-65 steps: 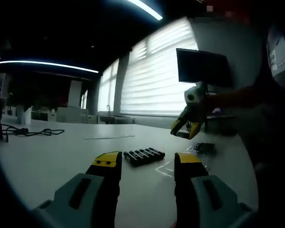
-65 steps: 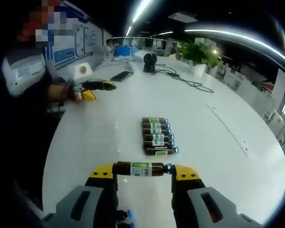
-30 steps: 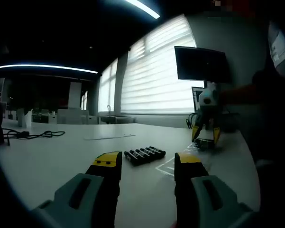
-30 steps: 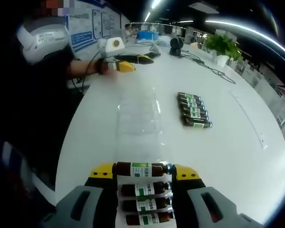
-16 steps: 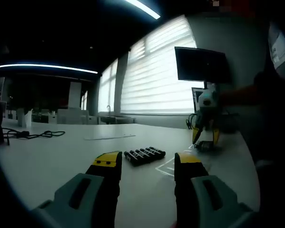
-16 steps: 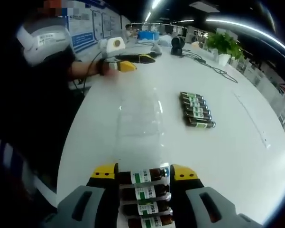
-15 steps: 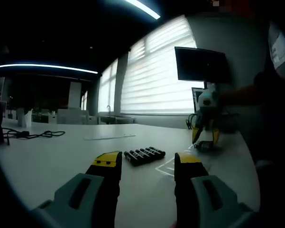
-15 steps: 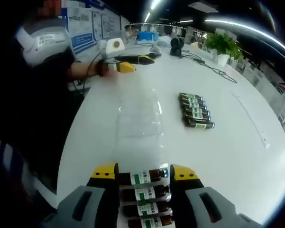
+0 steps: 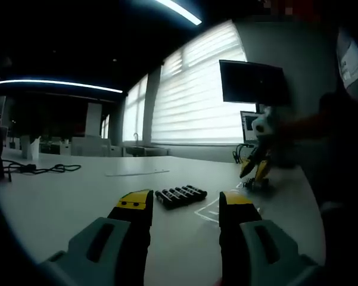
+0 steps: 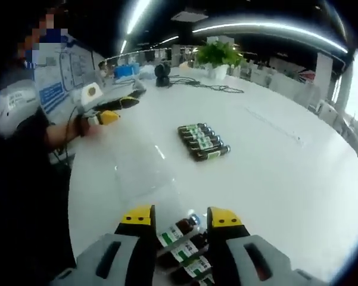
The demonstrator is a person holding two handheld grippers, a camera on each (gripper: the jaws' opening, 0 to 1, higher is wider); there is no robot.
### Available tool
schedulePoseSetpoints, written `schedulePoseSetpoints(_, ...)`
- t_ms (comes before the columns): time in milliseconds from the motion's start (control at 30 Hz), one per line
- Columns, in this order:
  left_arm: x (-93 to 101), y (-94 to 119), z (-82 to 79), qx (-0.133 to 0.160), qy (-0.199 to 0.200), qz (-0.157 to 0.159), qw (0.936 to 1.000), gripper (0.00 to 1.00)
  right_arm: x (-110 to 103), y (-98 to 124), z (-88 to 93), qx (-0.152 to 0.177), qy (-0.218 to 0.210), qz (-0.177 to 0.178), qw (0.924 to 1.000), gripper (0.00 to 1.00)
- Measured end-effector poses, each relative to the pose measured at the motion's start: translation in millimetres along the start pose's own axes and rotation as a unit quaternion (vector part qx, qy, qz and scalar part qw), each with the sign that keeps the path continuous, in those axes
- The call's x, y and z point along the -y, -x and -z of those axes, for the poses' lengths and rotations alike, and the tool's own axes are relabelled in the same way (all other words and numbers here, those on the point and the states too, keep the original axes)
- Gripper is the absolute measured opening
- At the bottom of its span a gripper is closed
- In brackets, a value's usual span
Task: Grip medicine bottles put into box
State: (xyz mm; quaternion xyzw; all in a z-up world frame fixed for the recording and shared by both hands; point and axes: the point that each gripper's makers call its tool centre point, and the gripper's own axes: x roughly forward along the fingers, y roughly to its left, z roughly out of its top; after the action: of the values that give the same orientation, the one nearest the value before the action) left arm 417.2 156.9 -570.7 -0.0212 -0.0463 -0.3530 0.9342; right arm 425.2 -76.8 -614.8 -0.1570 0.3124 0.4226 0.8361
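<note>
While hovering over the white table [image 10: 274, 173]:
Right gripper [image 10: 180, 215]: hanging above a clear box [image 10: 146, 173], jaws standing narrowly apart, a brown bottle [image 10: 177, 232] lying between them; whether gripping or just bracketing it, cannot tell.
Bottle: showing brown glass, a green-and-white label and a blue cap, lying on its side at the head of a row of like bottles running down between the jaws.
Box: lying see-through and flat on the table, stretching away from the jaws; the bottles below appearing to sit at its near end.
Loose row [image 10: 203, 143]: lying side by side on the table, well beyond the box, same brown glass and green labels; looking dark in the left gripper view [image 9: 180, 195].
Left gripper [image 9: 184, 205]: standing wide open, holding nothing, resting low over the table near the loose row.
</note>
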Motion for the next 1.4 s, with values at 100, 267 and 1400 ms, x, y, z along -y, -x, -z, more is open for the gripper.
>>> schedulePoseSetpoints(100, 0.0, 0.2, -0.5, 0.001, 0.001, 0.0, 1.0, 0.37, 1.8, 4.1, 1.7, 0.016, -0.083, 0.032, 0.9959, 0.25)
schedulePoseSetpoints(267, -0.1, 0.2, -1.0, 0.002, 0.003, 0.0, 1.0, 0.37, 7.8, 13.0, 2.1, 0.059, -0.162, 0.102, 0.9797, 0.19)
schedulePoseSetpoints(1400, -0.3, 0.3, -2.2, 0.006, 0.01, 0.003, 0.9999, 0.37, -5.6, 18.8, 23.3, 0.096, -0.228, 0.254, 0.935, 0.0)
